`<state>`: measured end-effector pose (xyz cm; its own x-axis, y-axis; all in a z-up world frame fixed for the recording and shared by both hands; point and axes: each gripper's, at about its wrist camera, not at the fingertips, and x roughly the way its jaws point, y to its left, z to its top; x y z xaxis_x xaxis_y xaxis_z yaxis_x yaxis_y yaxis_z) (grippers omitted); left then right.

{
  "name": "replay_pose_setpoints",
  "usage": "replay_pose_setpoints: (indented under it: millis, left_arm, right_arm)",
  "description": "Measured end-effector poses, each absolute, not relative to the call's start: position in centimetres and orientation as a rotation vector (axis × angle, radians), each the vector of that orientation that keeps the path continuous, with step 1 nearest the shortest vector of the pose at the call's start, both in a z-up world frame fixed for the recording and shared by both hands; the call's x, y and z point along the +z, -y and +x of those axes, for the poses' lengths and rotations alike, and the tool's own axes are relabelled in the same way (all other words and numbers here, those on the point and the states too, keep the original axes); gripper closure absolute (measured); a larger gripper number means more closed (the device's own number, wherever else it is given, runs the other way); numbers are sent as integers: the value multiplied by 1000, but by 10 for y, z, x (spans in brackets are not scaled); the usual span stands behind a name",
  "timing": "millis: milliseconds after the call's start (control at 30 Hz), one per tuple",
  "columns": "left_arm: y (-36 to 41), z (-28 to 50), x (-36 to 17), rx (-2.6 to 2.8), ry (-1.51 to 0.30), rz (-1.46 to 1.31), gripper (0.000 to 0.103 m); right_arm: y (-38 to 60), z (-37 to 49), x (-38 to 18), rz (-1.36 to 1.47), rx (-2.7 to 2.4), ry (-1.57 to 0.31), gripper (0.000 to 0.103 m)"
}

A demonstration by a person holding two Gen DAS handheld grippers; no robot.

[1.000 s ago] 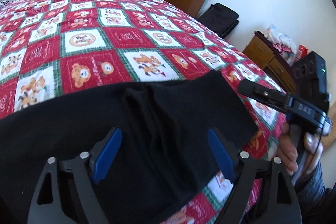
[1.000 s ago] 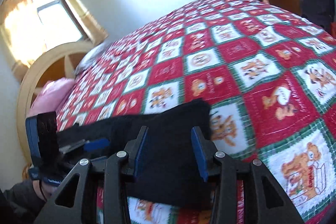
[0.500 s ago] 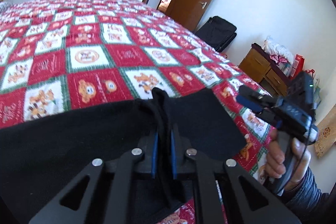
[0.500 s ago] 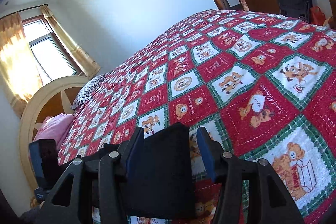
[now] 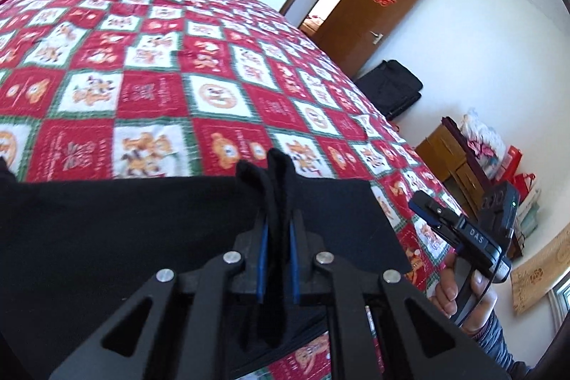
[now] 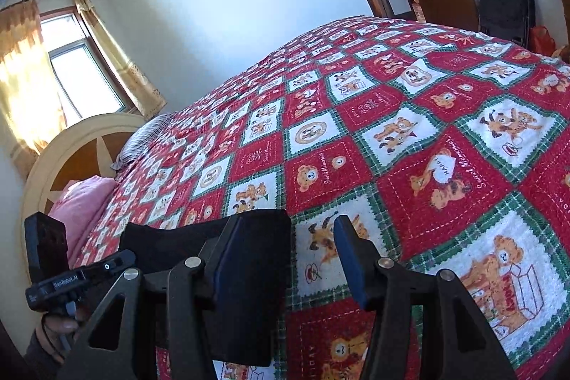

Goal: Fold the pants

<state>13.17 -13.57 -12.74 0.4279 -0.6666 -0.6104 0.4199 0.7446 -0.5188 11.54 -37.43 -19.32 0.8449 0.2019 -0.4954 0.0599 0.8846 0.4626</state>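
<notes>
left gripper (image 5: pixel 277 230) is pinched tight on a bunched ridge of the black pants (image 5: pixel 107 237), which lie spread along the near edge of the bed over the red quilt (image 5: pixel 149 88). right gripper (image 6: pixel 285 259) is spread wide, with the pants' end corner (image 6: pixel 263 237) against its left finger only, so nothing is caught there. my worry: with one side unheld, a lift could let that corner droop and the fold go crooked. the pinched ridge might also drag extra layers. farther back, a door (image 5: pixel 370 20) and a black bag (image 5: pixel 392 88).
</notes>
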Motion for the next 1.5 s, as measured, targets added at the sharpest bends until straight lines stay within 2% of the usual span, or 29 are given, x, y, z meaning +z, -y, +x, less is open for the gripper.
replay_pose_setpoints:
  millis: [533,733,833,900,1033,1100,1233,1400,1500]
  left_arm:
    - [102,137,-163,-579,-942,-281,91]
    - [103,133,-158,-562,-909,-209,84]
    - [99,130,-158,-538,-901,-183,75]
    - [96,127,-157,-516,-882,-167,63]
    - [92,116,-148,-491,-822,-134,55]
    - [96,109,-143,-486,-793,-105,44]
    - [112,105,-146,-483,-801,-19,43]
    - [114,104,-162,-442,-821,56,41]
    - [112,102,-161,-449,-816,43,40]
  right_arm:
    - [310,111,-187,262,311,-595,49]
    - [271,111,-201,148,471,-713,49]
    - [256,118,-225,41,430,-843,49]
    - [253,114,-224,9,428,-833,49]
    - [260,110,-211,60,452,-806,49]
    - [264,114,-196,106,464,-748,49]
    - [271,141,-182,191,433,-723,48]
    - [285,203,-219,253,281,-890,48]
    - [293,199,-217,313,301,-865,48]
